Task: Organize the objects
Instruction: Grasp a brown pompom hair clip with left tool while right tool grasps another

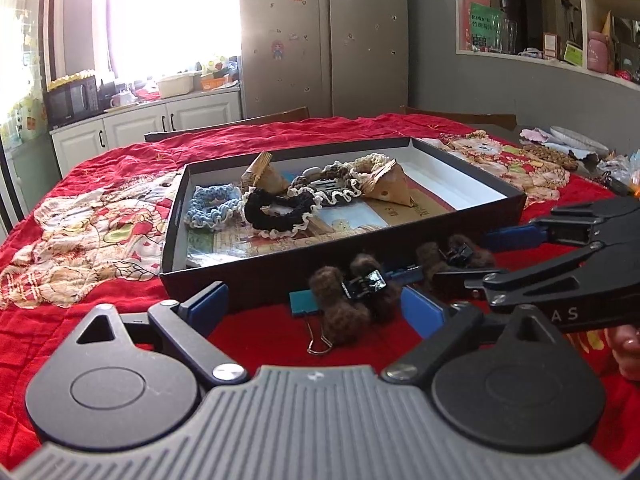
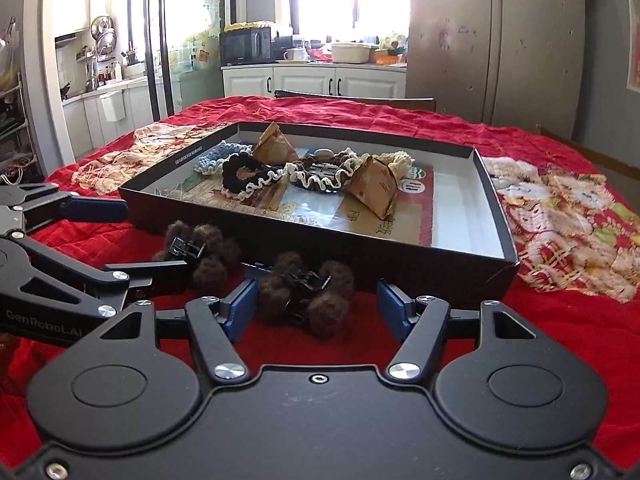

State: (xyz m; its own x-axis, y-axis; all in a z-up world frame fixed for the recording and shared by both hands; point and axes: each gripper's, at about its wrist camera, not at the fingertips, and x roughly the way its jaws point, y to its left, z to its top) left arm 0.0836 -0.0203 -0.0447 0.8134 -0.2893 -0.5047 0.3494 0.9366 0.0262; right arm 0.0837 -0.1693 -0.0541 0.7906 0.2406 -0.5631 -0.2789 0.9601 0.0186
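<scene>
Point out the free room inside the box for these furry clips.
Free: the white floor at the box right end, beside the right paper pyramid. Crowded: the middle and left, with the black scrunchie and blue scrunchie.

The right claw [image 2: 316, 308] stood wide open over a red quilted cloth [image 2: 560, 320], its blue pads on either side of a furry brown hair clip [image 2: 306, 294] that lay on the surface just in front of a shallow black box [image 2: 496, 216]. A second furry brown clip [image 2: 198, 252] lay to the left, where the left claw [image 2: 120, 240] reached in, one blue-tipped finger [image 2: 96, 209] above it and the other against it. Inside the box lay a blue scrunchie [image 2: 218, 158], a black scrunchie [image 2: 248, 178], a brown one [image 2: 324, 172] and two tan paper wedges [image 2: 374, 192].
</scene>
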